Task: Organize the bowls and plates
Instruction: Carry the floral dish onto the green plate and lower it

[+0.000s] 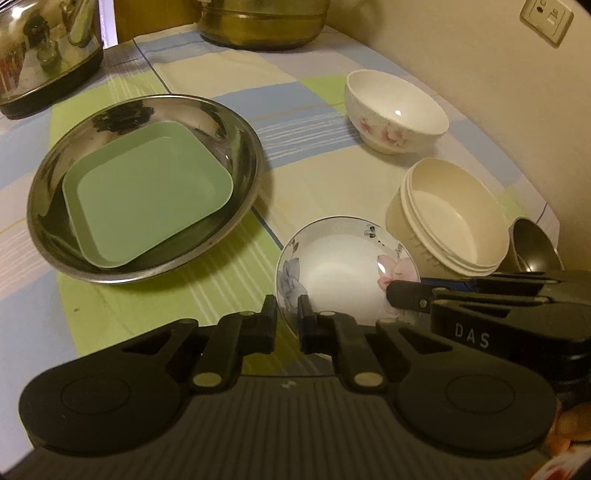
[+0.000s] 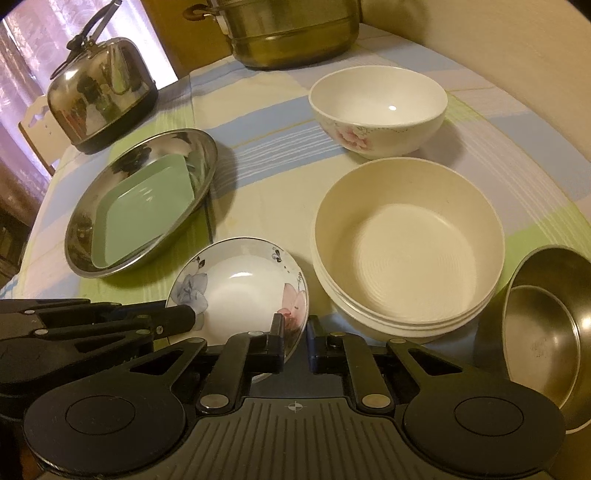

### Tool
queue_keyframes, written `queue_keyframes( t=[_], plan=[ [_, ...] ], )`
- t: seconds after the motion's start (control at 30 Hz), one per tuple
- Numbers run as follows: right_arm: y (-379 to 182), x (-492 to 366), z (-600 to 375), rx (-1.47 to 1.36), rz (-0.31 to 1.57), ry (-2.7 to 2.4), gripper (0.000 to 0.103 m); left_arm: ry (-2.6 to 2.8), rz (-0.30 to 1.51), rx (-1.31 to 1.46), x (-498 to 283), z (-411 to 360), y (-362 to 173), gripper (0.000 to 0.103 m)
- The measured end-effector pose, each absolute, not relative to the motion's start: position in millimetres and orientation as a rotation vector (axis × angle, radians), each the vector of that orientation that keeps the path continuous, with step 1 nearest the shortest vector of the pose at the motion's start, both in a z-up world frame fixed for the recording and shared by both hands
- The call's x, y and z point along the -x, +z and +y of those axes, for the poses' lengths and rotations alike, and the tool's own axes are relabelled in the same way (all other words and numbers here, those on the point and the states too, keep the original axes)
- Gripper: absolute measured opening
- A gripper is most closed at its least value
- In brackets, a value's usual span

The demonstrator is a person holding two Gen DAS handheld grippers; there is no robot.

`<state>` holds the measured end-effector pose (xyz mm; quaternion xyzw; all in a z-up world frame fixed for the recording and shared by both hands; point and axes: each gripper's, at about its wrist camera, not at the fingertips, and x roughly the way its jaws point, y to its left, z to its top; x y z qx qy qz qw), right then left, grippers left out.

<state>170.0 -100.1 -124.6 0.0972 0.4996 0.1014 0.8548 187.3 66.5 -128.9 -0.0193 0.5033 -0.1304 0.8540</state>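
A small white saucer with painted flowers [image 1: 340, 273] [image 2: 240, 291] is tilted up off the cloth. My left gripper [image 1: 287, 321] is shut on its left rim; it also shows in the right wrist view [image 2: 181, 319]. My right gripper [image 2: 295, 332] is shut on its right rim; it also shows in the left wrist view [image 1: 406, 295]. A green square plate [image 1: 147, 195] [image 2: 144, 210] lies in a steel round plate [image 1: 236, 122] [image 2: 201, 147]. A stack of cream bowls [image 1: 450, 218] [image 2: 406, 243], a white flowered bowl [image 1: 395, 110] [image 2: 376, 107] and a steel bowl [image 1: 535, 243] [image 2: 543, 325] stand to the right.
A steel kettle [image 1: 44, 48] [image 2: 99, 92] and a brass pot [image 1: 262, 22] [image 2: 291, 33] stand at the back of the checked tablecloth [image 1: 317, 177] [image 2: 258, 177]. A wall with a socket [image 1: 546, 18] runs along the right side.
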Motion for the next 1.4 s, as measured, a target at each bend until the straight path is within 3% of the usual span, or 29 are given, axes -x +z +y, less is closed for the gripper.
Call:
queue_keyframes(
  t=[0.67,1.4],
  plan=[
    [-81,-204,-61,-0.18,0.975,0.411,0.011,-0.117,0.948,0.12,-190,119,-74,0.01],
    [-109,-277,3,-0.123,0.986,0.507,0.011,0.027,0.954,0.126,-250,170,-103,0.011]
  ],
)
